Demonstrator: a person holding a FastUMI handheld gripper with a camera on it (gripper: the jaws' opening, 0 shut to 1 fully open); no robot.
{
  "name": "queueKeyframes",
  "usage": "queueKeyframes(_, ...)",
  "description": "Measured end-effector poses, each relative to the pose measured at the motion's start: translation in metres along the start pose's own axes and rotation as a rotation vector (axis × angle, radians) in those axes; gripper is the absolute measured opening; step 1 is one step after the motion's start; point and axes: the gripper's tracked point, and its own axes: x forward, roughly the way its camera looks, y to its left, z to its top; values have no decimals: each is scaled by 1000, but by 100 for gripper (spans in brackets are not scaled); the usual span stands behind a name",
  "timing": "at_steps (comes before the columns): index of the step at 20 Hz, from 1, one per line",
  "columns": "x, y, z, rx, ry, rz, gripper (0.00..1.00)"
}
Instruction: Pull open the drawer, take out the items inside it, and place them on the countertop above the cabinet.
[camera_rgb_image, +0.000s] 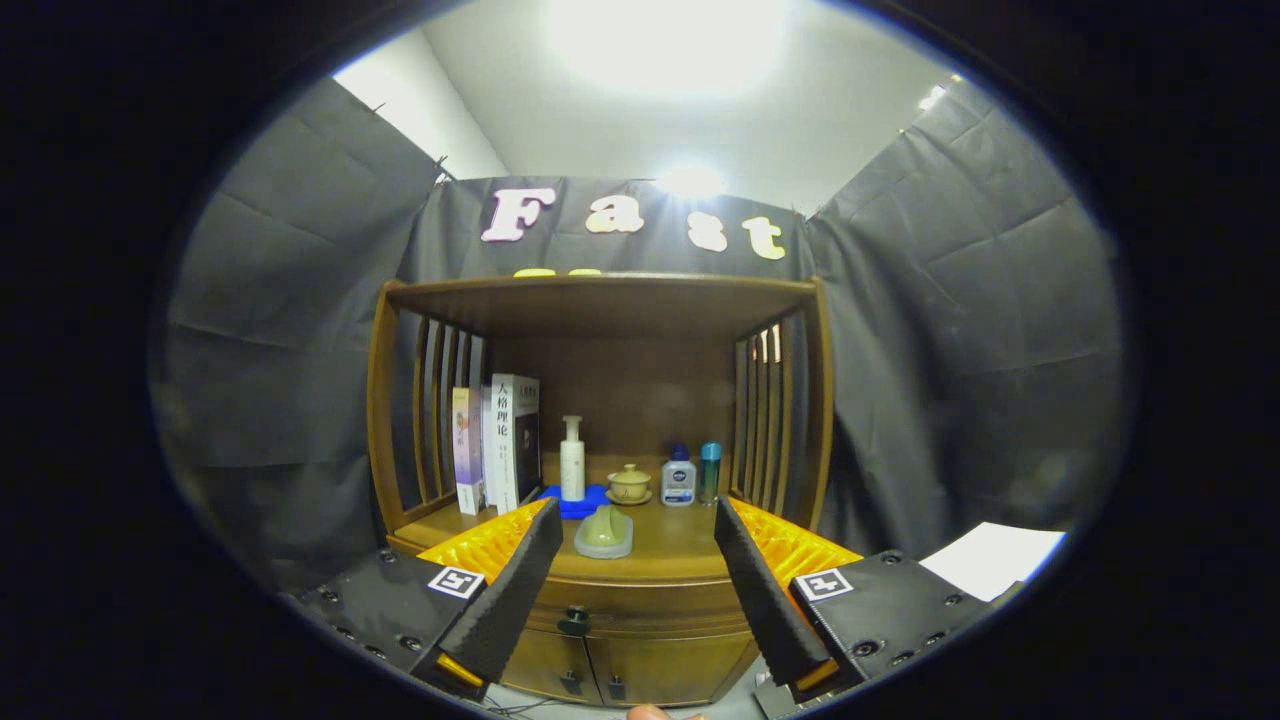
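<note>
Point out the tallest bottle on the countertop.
The white pump bottle on the blue mat; the clear blue-capped bottle and teal bottle are shorter.

drawer (640, 612) shut, contents hidden; gripper (636, 535) fingers spread, bases cut off; white sheet (990, 558) partly cut off

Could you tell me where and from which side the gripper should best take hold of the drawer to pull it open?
Probably by the small dark knob at the middle of the drawer front, approached straight from the front. It juts out from an otherwise flat face, so the fingers could close either side of it. The gripper is open, with the knob below and between its fingers.
</note>
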Motion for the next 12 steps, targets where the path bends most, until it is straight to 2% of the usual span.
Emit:
queueKeyframes(3, -25, -5, 23, 48, -52, 10, 97)
queueKeyframes(6, -41, -13, 36, 37, -83, 5, 97)
queueKeyframes(12, -43, -19, 30, 72, -66, 16, 97)
